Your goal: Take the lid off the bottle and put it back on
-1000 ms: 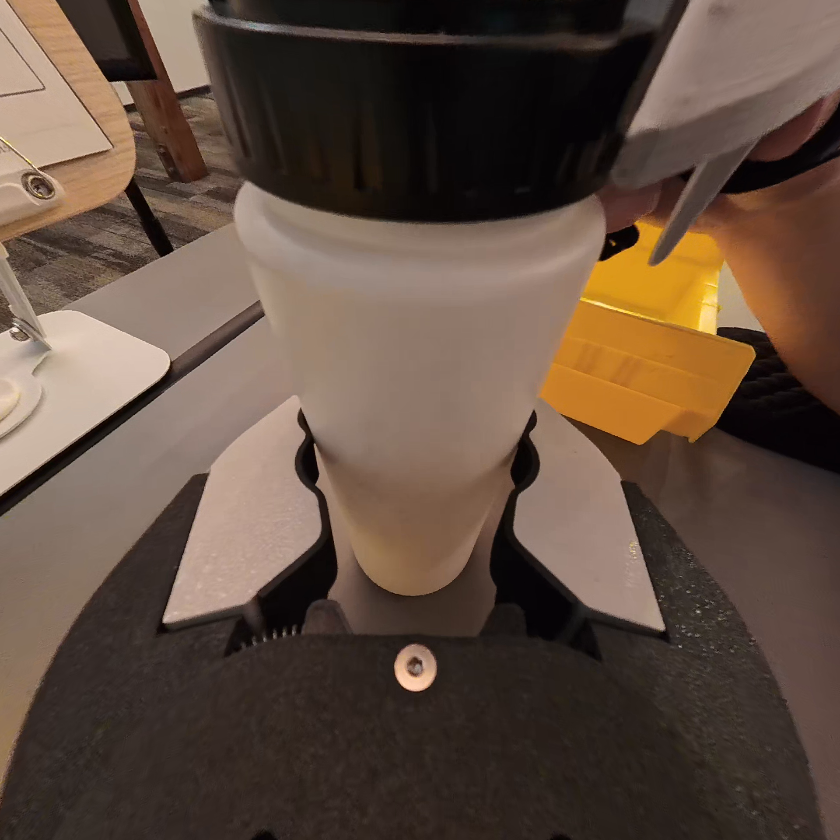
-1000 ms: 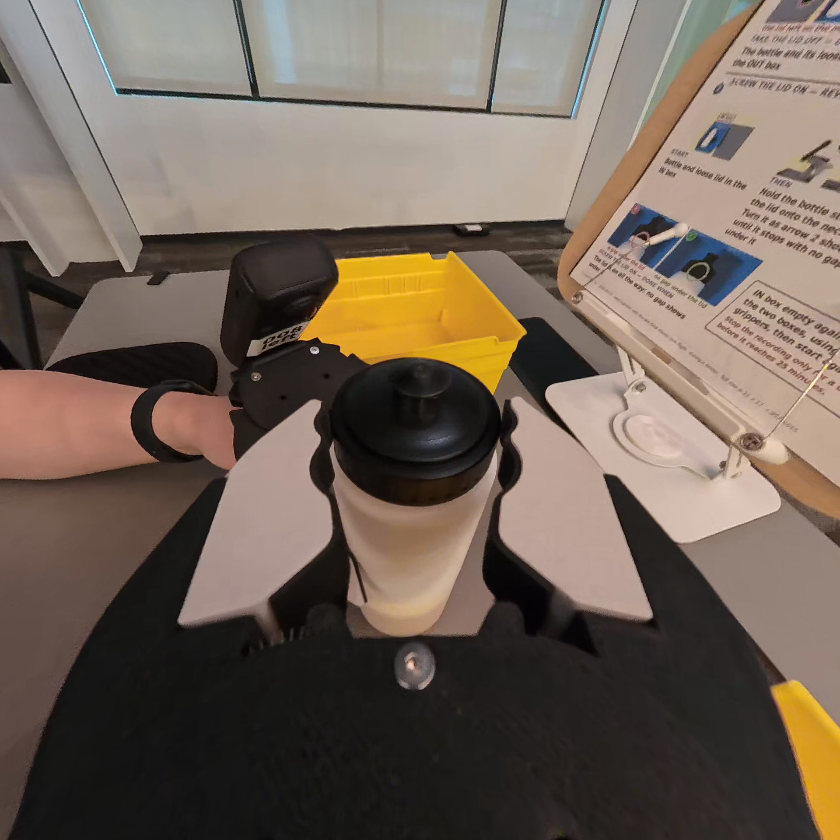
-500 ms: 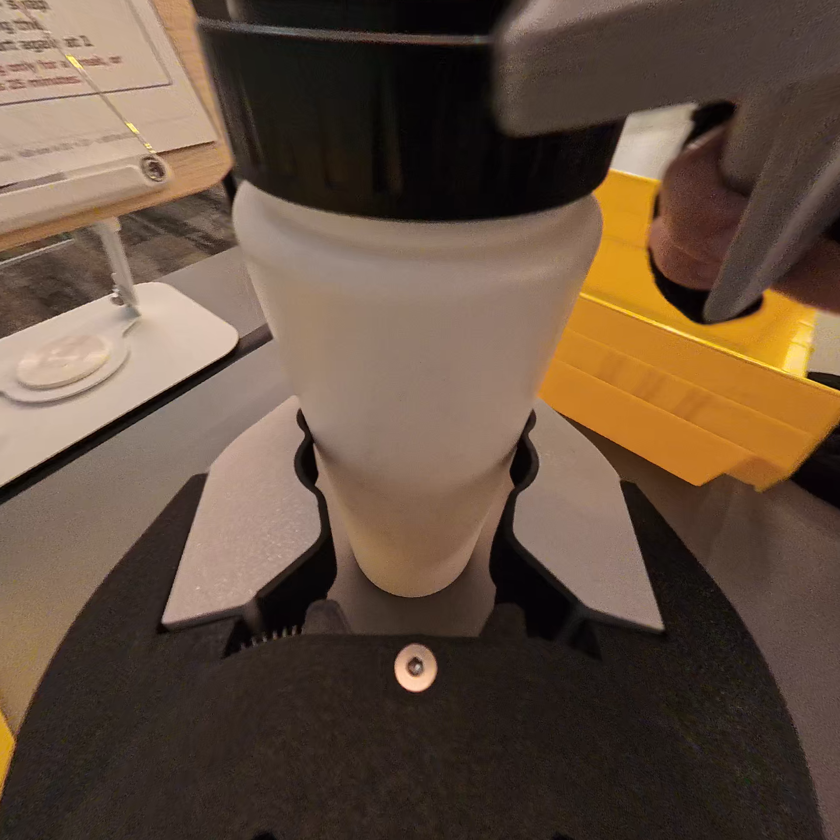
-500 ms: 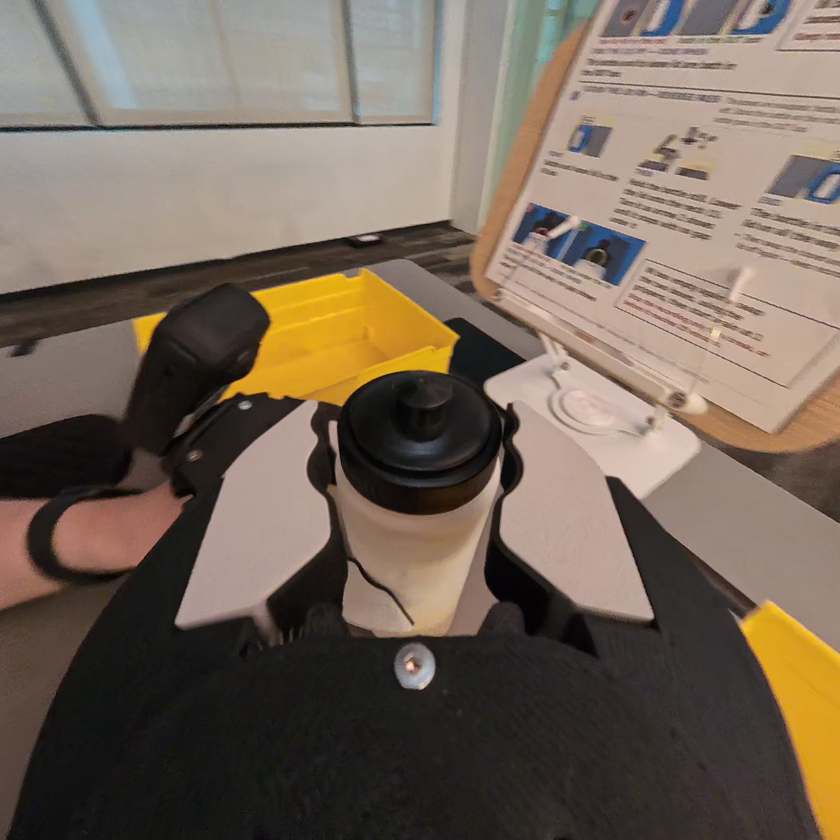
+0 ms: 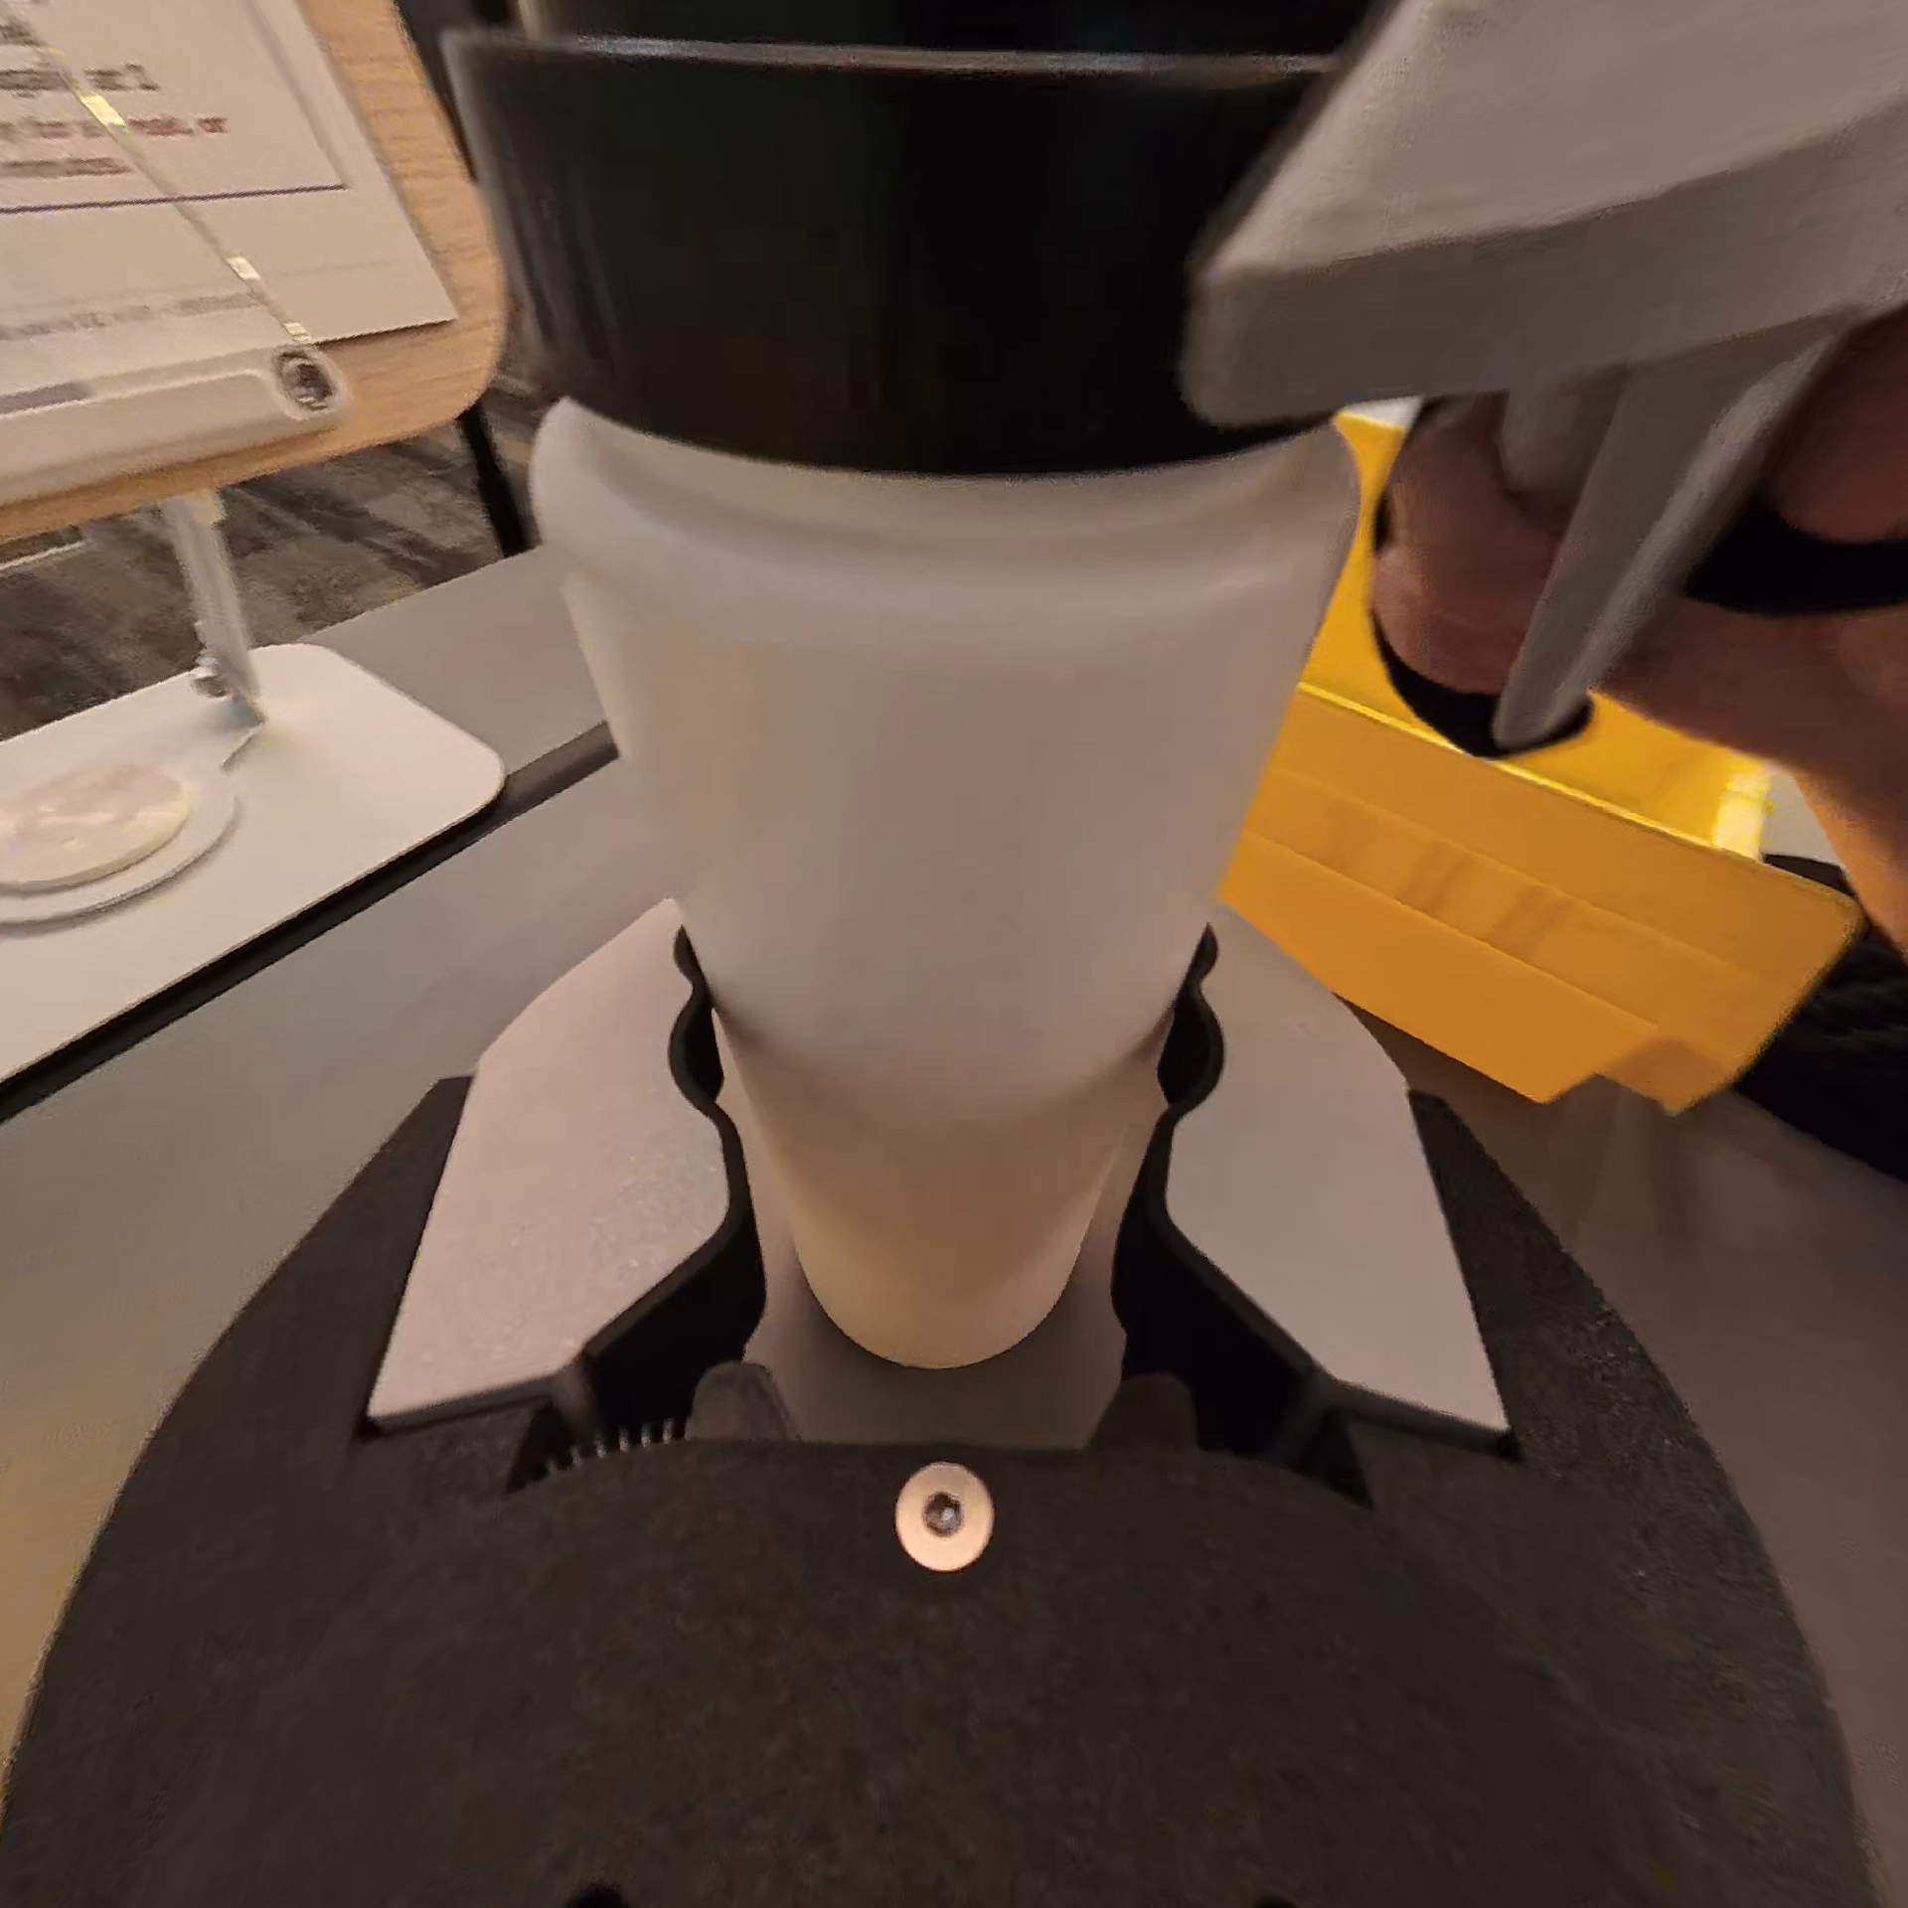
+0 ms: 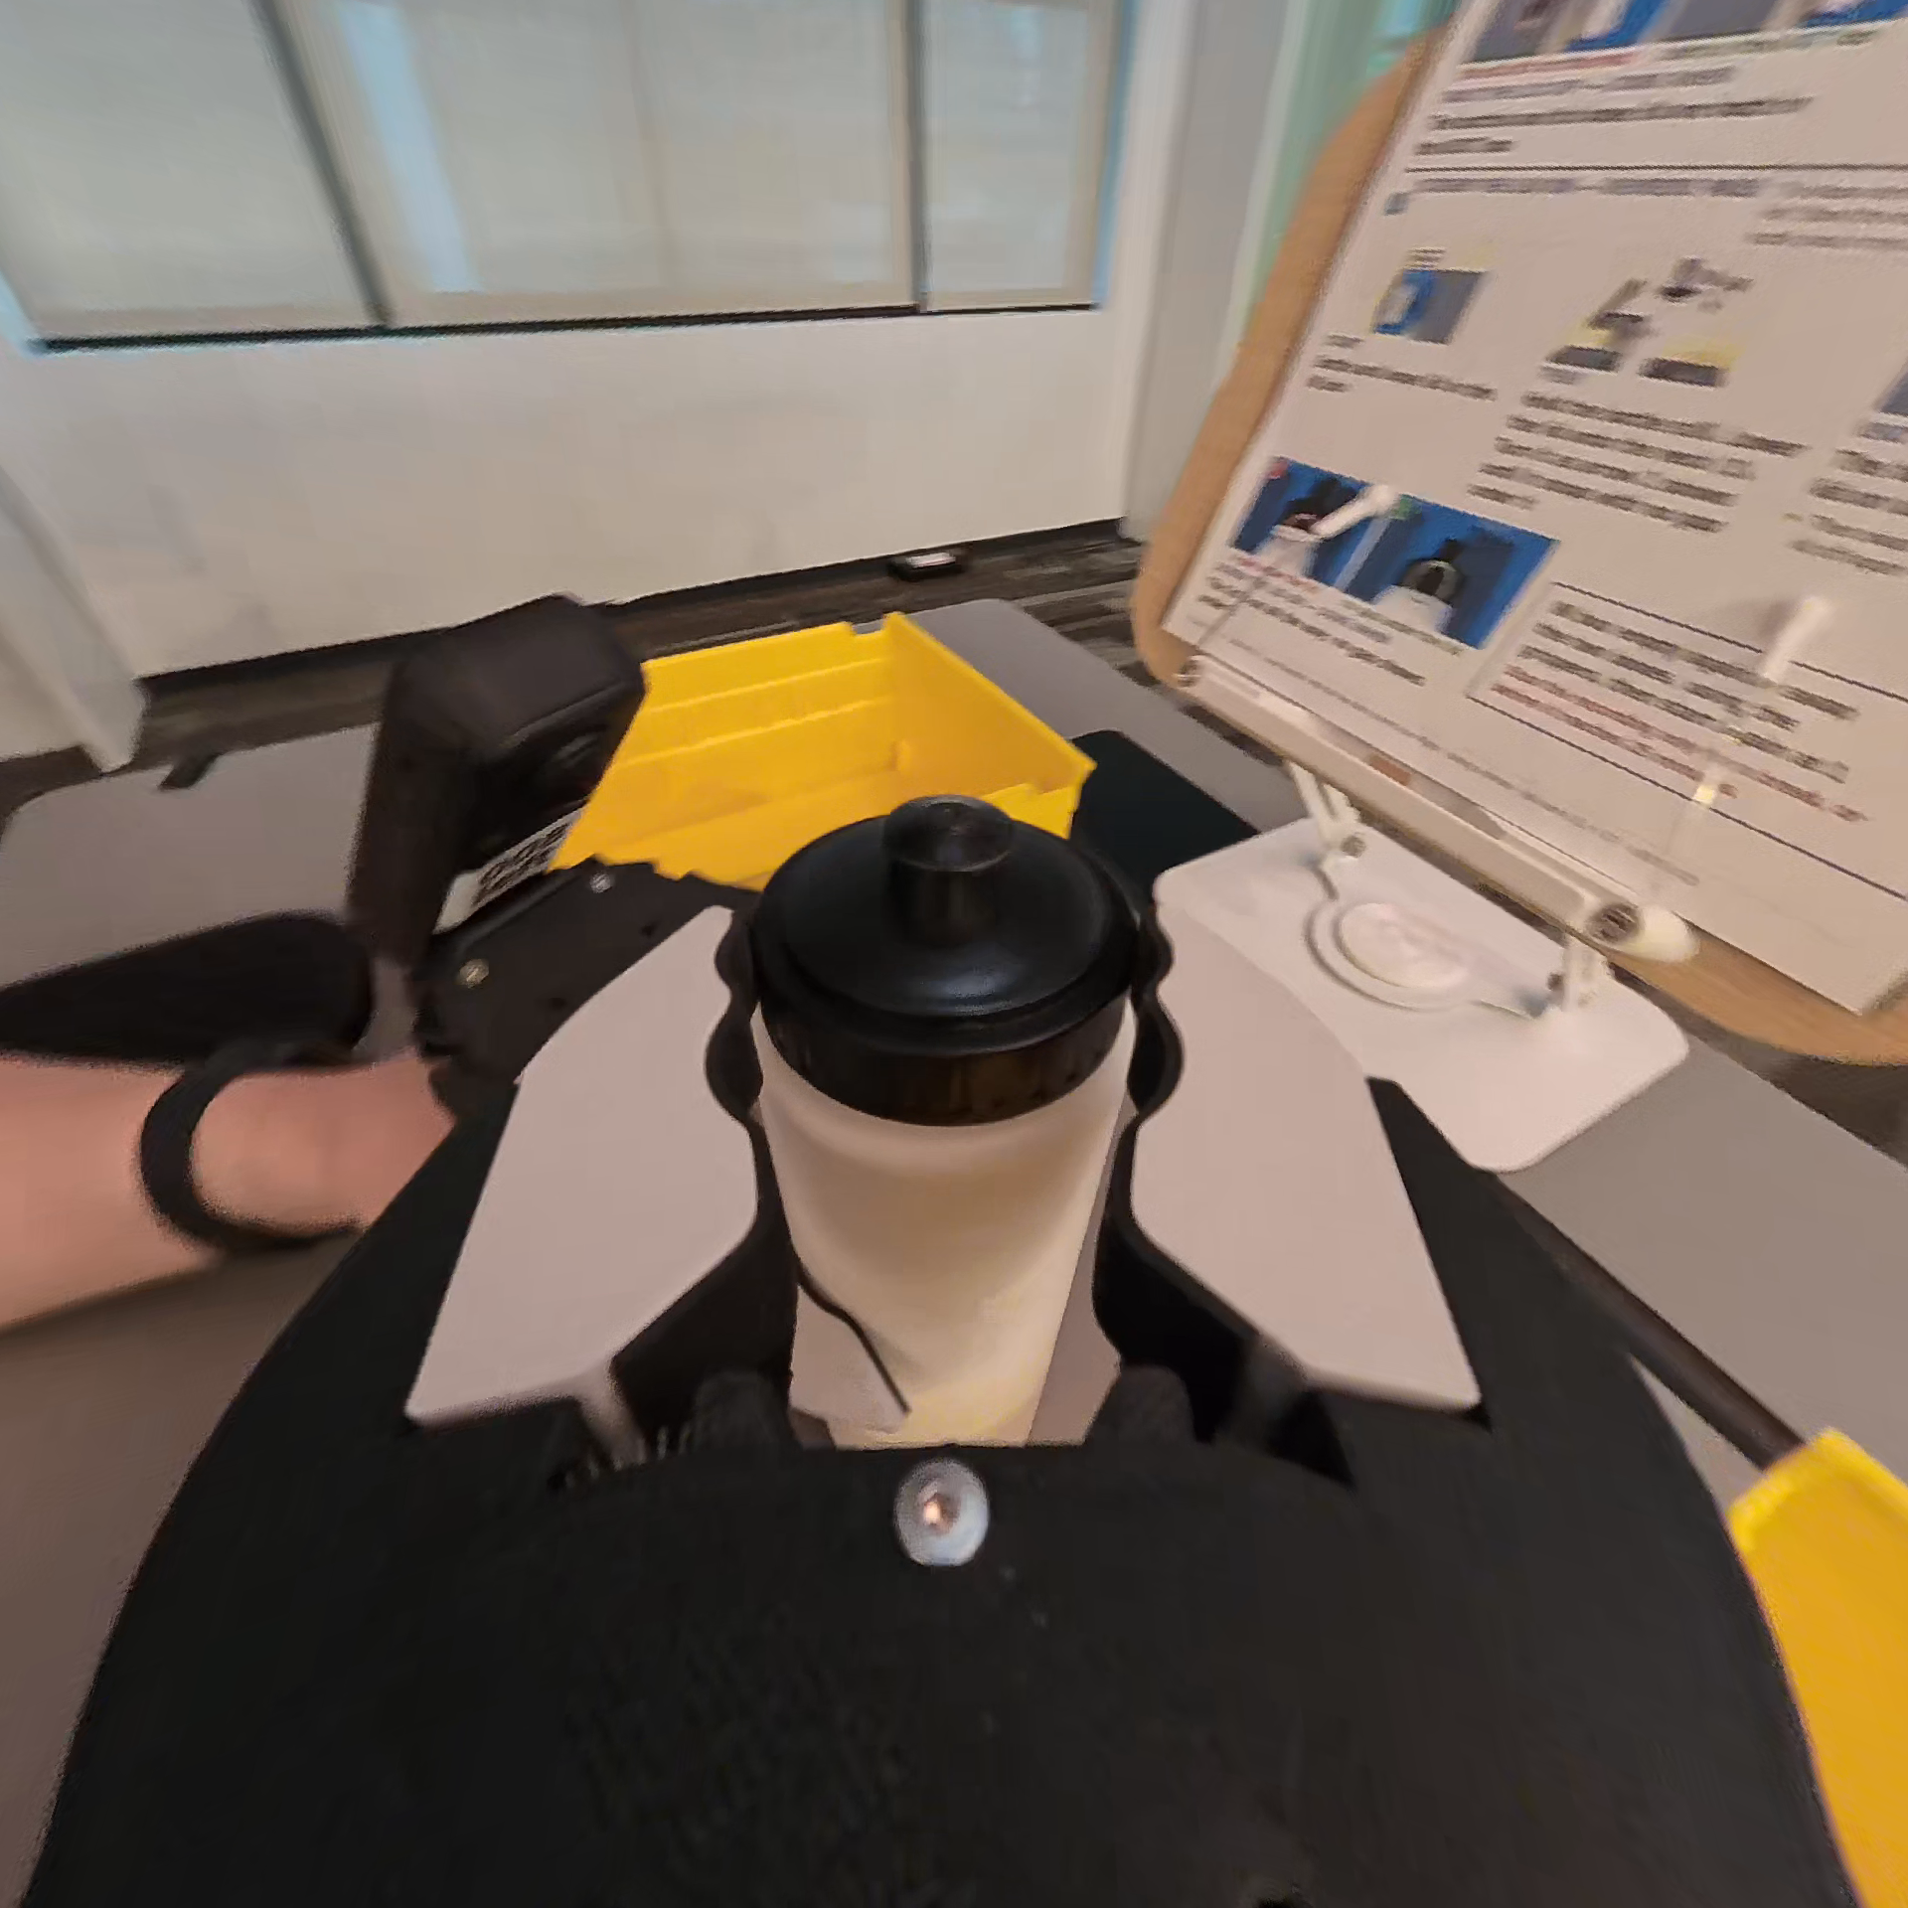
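Observation:
A white bottle [image 5: 945, 774] with a black screw lid [image 5: 857, 258] stands upright between both grippers. My left gripper [image 5: 945, 991] is shut on the lower body of the bottle. In the right wrist view my right gripper [image 6: 942, 929] is shut on the lid [image 6: 945, 981], one finger on each side of it, with the bottle body [image 6: 929, 1218] below. One grey finger [image 5: 1549, 207] of the right gripper shows against the lid in the left wrist view. The left gripper's body [image 6: 496, 785] and the hand holding it show at the left of the right wrist view.
A yellow bin [image 6: 826, 723] sits on the grey table [image 5: 207, 1187] behind the bottle; it also shows in the left wrist view [image 5: 1497, 929]. An instruction board [image 6: 1600, 465] on a white stand base [image 6: 1445, 1032] is at the right. Another yellow bin's corner [image 6: 1838, 1652] is at the near right.
Both grippers have kept their hold and swung round with the bottle. The right gripper's finger has come across the lid in the left wrist view, and the board has come into that view.

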### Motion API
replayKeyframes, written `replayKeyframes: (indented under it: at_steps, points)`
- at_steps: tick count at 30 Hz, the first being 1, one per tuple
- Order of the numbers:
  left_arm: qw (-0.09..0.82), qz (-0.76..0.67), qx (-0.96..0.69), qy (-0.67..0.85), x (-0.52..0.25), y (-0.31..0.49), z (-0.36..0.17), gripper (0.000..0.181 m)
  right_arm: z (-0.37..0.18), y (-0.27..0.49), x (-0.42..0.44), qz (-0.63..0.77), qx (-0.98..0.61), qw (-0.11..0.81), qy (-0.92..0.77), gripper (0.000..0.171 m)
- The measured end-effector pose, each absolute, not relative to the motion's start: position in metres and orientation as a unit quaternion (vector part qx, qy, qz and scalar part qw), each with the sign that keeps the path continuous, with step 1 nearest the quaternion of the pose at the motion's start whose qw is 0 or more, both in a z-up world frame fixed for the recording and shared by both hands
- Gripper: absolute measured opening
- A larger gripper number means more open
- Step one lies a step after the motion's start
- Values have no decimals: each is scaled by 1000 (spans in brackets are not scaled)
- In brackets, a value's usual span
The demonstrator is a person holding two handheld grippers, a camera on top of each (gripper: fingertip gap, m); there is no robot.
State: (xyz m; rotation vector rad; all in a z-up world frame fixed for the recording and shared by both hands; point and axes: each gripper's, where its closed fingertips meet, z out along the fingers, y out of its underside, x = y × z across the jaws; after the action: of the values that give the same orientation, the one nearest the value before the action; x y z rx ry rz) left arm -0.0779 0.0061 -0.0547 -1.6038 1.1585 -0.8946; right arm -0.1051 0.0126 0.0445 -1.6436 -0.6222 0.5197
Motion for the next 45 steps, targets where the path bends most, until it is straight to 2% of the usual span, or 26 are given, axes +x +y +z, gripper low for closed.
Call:
replayKeyframes:
  at_steps: [4, 7, 13, 16, 28, 34, 36, 40, 45]
  points:
    - [495, -315, -677, 444, -84, 17, -56, 85, 44, 19, -107, 142, -726, 651, -172, 71]
    - [487, -326, -670, 456, -83, 15, -56, 85, 44, 18, -109, 122, -726, 649, -192, 71]
    - [460, -387, -619, 506, -73, -5, -55, 85, 46, 14, -110, 290, -707, 600, -238, 80]
    - [460, -395, -613, 507, -71, -8, -55, 85, 46, 9, -109, 324, -697, 583, -263, 74]
    - [496, -309, -680, 442, -76, 6, -56, 85, 47, 19, -106, 179, -724, 652, -134, 72]
    - [471, -354, -648, 483, -73, 0, -56, 85, 49, 12, -109, 269, -707, 605, -249, 75]
    - [462, -362, -643, 492, -73, -1, -56, 85, 45, 8, -106, 265, -704, 588, -298, 80]
    - [451, -372, -631, 510, -74, -5, -57, 85, 44, 0, -105, 239, -686, 590, -352, 71]
    - [469, -339, -664, 473, -76, 5, -57, 85, 42, 7, -104, 212, -710, 593, -315, 71]
